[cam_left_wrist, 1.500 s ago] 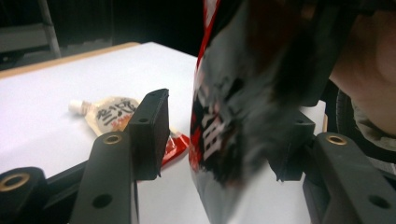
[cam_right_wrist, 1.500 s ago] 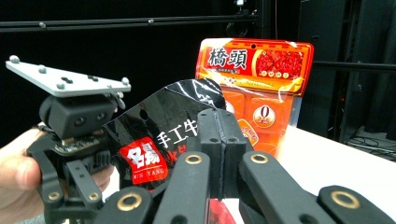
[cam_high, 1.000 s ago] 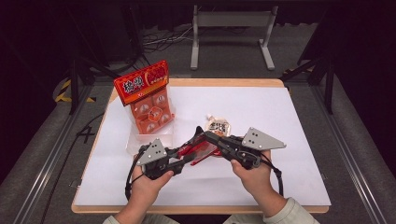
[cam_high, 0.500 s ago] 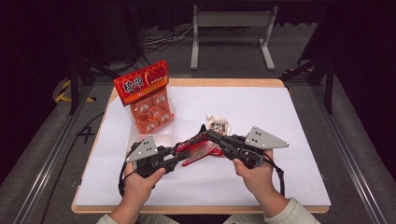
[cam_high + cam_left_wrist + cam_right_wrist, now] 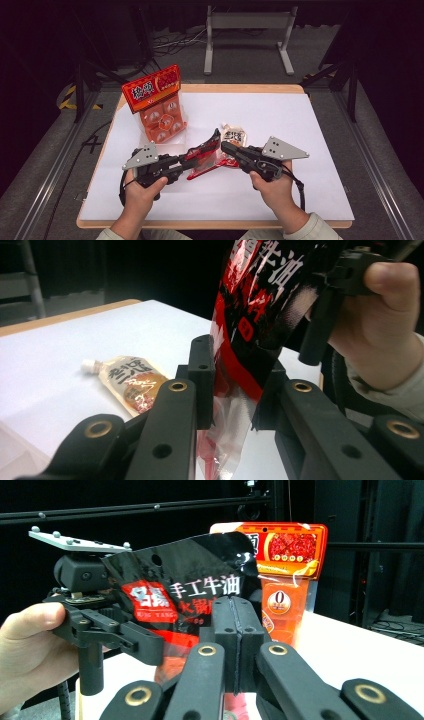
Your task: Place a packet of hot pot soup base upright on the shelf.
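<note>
A red and black sachet (image 5: 205,152) with white print hangs just above the white table cover between my two grippers. My right gripper (image 5: 226,147) is shut on its right edge; in the right gripper view the pads (image 5: 225,625) meet flat on the sachet (image 5: 185,590). My left gripper (image 5: 192,159) has just been closing. In the left gripper view the sachet (image 5: 260,300) fills the gap between its pads (image 5: 202,375), which press its lower, partly clear end. A hand with the right gripper (image 5: 330,300) shows behind it.
An orange-red hanging pack (image 5: 157,107) with several round pieces in a clear tray stands at the back left, also in the right gripper view (image 5: 292,575). A small pouch with a white cap (image 5: 232,136) lies beside the right gripper. The wooden table edge (image 5: 240,88) runs along the back.
The left hand has drawn its gripper to the left and toward the person, and its jaws have narrowed on the sachet. The right gripper has kept still.
</note>
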A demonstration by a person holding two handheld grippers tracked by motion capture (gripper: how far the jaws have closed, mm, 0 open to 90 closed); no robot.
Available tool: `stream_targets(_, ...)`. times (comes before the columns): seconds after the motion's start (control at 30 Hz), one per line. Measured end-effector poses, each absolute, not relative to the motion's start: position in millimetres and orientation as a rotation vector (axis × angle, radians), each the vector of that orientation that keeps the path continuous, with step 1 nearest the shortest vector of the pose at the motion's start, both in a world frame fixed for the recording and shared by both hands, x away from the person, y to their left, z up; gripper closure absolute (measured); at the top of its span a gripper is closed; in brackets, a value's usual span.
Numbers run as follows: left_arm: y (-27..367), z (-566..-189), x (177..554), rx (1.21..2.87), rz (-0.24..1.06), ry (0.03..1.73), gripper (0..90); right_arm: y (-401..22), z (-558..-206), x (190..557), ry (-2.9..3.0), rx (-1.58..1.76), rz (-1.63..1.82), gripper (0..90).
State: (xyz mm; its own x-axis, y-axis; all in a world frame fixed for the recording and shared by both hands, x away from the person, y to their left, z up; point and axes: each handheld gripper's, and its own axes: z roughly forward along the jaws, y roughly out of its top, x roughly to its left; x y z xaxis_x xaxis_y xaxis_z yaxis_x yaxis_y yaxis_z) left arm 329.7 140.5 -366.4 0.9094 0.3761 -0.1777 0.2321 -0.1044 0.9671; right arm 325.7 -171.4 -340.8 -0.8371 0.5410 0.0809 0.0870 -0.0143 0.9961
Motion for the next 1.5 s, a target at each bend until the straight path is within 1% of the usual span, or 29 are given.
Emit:
stream_targets(0.17, 151.1, -354.2, 333.6, 1.732, 0.142, 0.410, 76.5, -179.3, -338.4, 327.4, 1.907, 0.668, 1.920, 90.0)
stream_targets(0.4, 174.4, -337.5, 344.3, 1.725, 0.123, 0.383, 76.5, -192.4, -338.9, 330.1, 1.896, 0.703, 1.897, 90.0)
stream_targets(0.77, 192.1, -325.1, 357.6, 1.733, 0.162, 0.428, 76.6, -206.5, -345.6, 333.8, 1.902, 0.760, 1.851, 90.0)
stream_targets(0.93, 206.2, -323.4, 370.5, 1.755, 0.196, 0.437, 76.6, -215.4, -350.1, 334.8, 1.901, 0.800, 1.827, 90.0)
stream_targets(1.13, 223.2, -326.7, 379.3, 1.739, 0.221, 0.449, 76.7, -225.6, -351.3, 333.7, 1.883, 0.833, 1.811, 90.0)
stream_targets(1.5, 242.0, -333.5, 387.0, 1.788, 0.249, 0.444, 76.7, -235.5, -353.5, 329.6, 1.862, 0.872, 1.791, 89.6)
